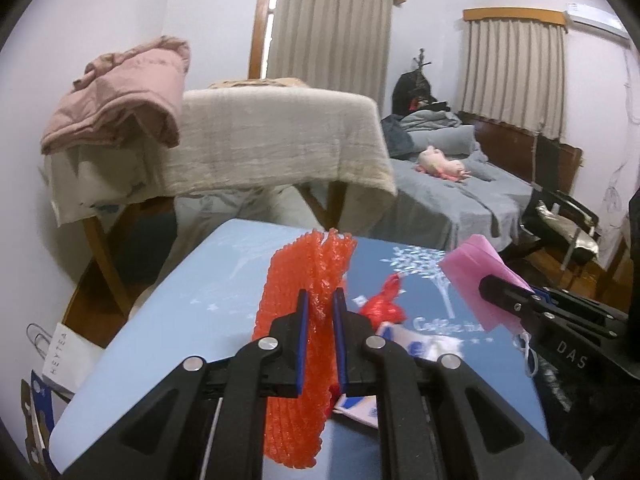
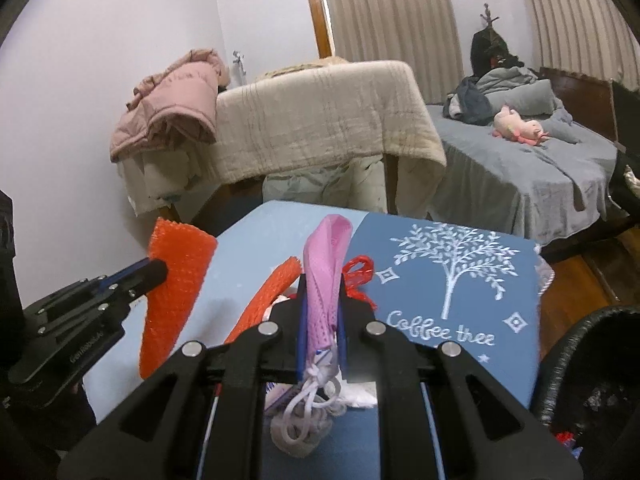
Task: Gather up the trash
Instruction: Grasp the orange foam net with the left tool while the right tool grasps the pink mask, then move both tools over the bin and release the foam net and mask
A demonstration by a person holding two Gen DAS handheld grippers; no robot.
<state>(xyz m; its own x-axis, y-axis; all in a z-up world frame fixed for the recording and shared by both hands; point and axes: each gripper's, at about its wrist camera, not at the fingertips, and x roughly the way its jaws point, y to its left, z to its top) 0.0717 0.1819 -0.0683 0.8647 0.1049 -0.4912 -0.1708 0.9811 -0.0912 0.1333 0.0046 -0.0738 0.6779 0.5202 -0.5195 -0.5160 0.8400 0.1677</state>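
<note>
My left gripper (image 1: 320, 300) is shut on an orange foam net sleeve (image 1: 300, 304), held up above the blue table (image 1: 192, 300); the same sleeve (image 2: 176, 280) and gripper (image 2: 154, 270) show at the left of the right wrist view. My right gripper (image 2: 322, 292) is shut on a folded pink face mask (image 2: 326, 256) whose white ear loops (image 2: 308, 404) hang below; it appears as a pink sheet (image 1: 480, 276) at the right of the left wrist view. A red crumpled plastic bag (image 1: 386, 300) and white-blue paper scraps (image 1: 416, 344) lie on the table. A second orange net piece (image 2: 264, 300) lies there too.
A black-lined trash bin (image 2: 592, 368) stands at the table's right edge. Behind are a cloth-draped rack (image 1: 276, 140) with a pink jacket (image 1: 120, 92), a grey bed (image 1: 460, 192) with a plush toy, and a white paper bag (image 1: 68, 356) on the floor at left.
</note>
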